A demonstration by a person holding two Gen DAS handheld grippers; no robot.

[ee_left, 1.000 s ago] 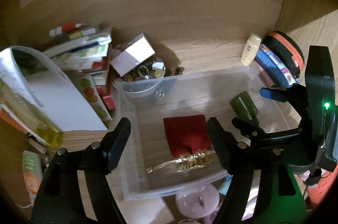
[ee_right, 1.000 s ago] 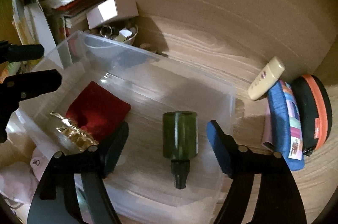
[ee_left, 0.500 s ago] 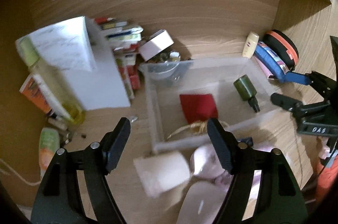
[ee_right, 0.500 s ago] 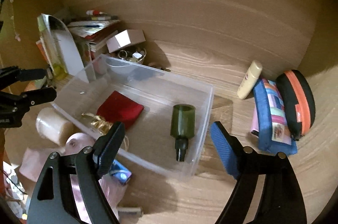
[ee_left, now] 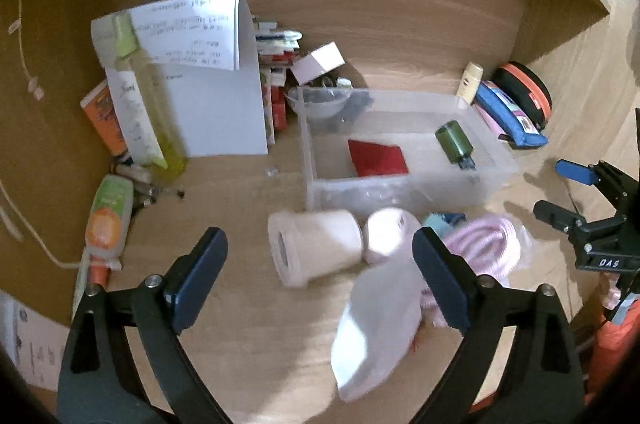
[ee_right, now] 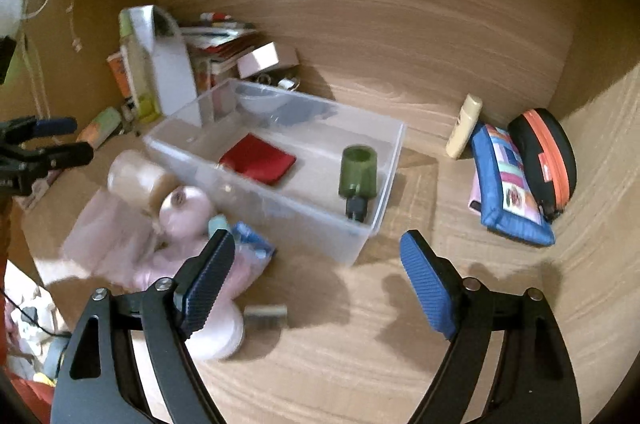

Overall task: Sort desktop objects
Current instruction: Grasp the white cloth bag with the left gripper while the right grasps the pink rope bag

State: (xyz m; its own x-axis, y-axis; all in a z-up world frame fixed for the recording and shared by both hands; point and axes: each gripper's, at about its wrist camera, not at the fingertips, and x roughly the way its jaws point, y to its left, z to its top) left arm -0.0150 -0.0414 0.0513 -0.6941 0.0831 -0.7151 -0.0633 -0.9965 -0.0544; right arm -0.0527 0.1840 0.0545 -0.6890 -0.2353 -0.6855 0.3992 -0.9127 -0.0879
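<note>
A clear, rectangular plastic bin (ee_right: 390, 159) sits on the wood-grain counter (ee_right: 400, 336). Inside lie a flat red cloth pouch (ee_right: 258, 164) and a cylindrical dark-green bottle (ee_right: 357, 175), on its side, black nozzle toward 6 o'clock. Left gripper (ee_left: 320, 278) and right gripper (ee_right: 316, 278) both gape wide, holding nothing.
</note>
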